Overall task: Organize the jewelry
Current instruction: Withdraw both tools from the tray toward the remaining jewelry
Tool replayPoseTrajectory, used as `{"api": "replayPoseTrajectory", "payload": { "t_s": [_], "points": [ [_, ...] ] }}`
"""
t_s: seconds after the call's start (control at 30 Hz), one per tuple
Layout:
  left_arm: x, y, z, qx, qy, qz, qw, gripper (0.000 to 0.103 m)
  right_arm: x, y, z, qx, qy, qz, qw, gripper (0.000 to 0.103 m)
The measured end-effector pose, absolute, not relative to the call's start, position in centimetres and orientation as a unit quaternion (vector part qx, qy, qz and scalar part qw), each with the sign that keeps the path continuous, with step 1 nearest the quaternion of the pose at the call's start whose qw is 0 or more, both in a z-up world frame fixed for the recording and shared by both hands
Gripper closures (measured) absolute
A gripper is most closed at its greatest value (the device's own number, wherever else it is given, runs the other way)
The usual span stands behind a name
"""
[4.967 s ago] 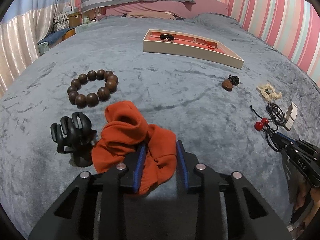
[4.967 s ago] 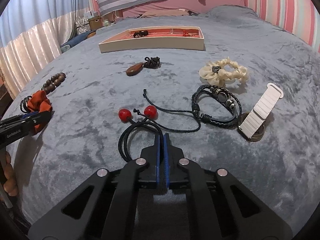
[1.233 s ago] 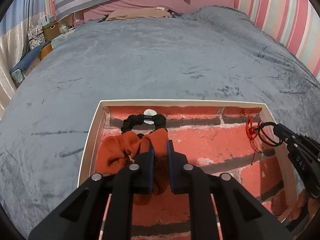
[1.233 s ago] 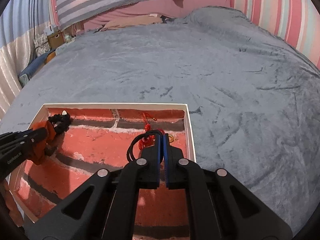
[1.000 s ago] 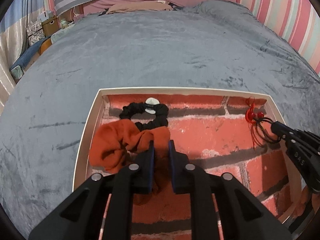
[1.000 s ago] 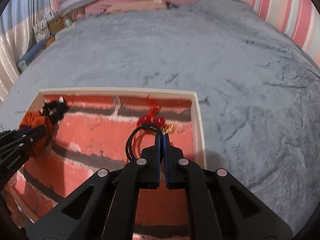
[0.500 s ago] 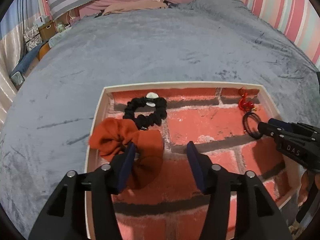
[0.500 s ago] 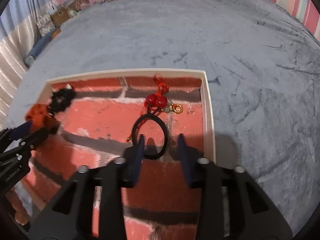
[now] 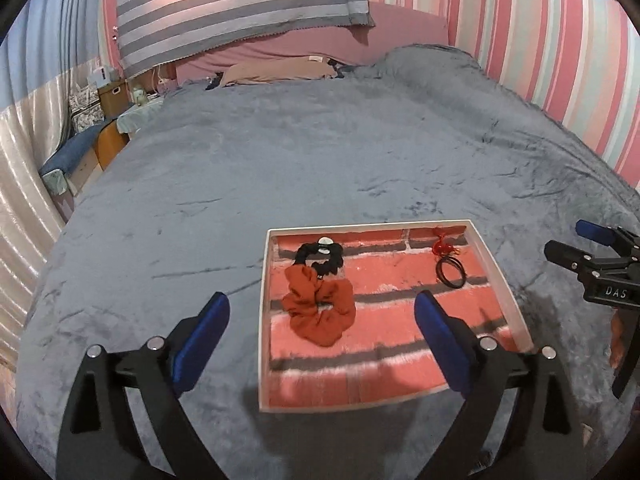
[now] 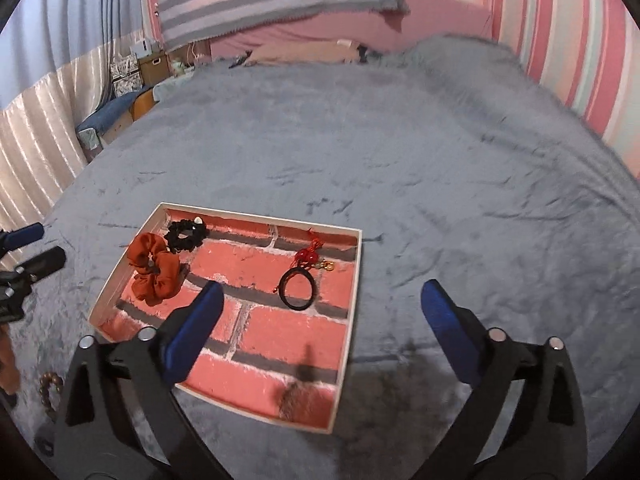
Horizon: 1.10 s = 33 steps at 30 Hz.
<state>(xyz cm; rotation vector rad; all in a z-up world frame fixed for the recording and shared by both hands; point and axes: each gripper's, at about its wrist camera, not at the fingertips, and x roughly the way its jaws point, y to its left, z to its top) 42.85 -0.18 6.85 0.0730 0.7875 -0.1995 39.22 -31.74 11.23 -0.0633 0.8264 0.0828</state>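
Observation:
A white-rimmed tray (image 9: 263, 320) (image 10: 347, 332) with a red brick-pattern floor lies on the grey bed. In it lie an orange scrunchie (image 9: 320, 308) (image 10: 154, 268), a black scrunchie (image 9: 320, 258) (image 10: 186, 236), a black hair tie (image 9: 450, 272) (image 10: 298, 290) and a red knotted charm (image 9: 442, 245) (image 10: 308, 254). My left gripper (image 9: 320, 336) is open and empty, raised above the tray's near part; it also shows at the left edge of the right wrist view (image 10: 34, 246). My right gripper (image 10: 320, 320) is open and empty above the tray's right side; it also shows in the left wrist view (image 9: 576, 242).
The grey plush blanket (image 9: 320, 152) covers the bed. A striped pillow (image 9: 240, 4) and pink striped wall stand at the back. Wooden beads (image 10: 50, 386) lie on the blanket at the lower left of the right wrist view. Boxes and curtains stand at far left.
Both grippers have let go and opened wide, then pulled up and back from the tray. The orange scrunchie and black hair tie now lie in the tray.

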Motion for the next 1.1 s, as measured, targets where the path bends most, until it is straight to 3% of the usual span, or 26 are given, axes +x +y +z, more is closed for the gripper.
{"api": "replayPoseTrajectory", "payload": {
  "t_s": [0.37, 1.1],
  "points": [
    [35.7, 0.8, 10.3, 0.061, 0.364, -0.105, 0.924, 0.007, 33.1, -31.1, 12.8, -0.043, 0.389, 0.026, 0.92, 0.004],
    [24.4, 7.0, 5.6, -0.007, 0.371, -0.079, 0.925, 0.007, 19.8, -34.8, 9.0, -0.025, 0.401, -0.046, 0.914, 0.004]
  ]
}}
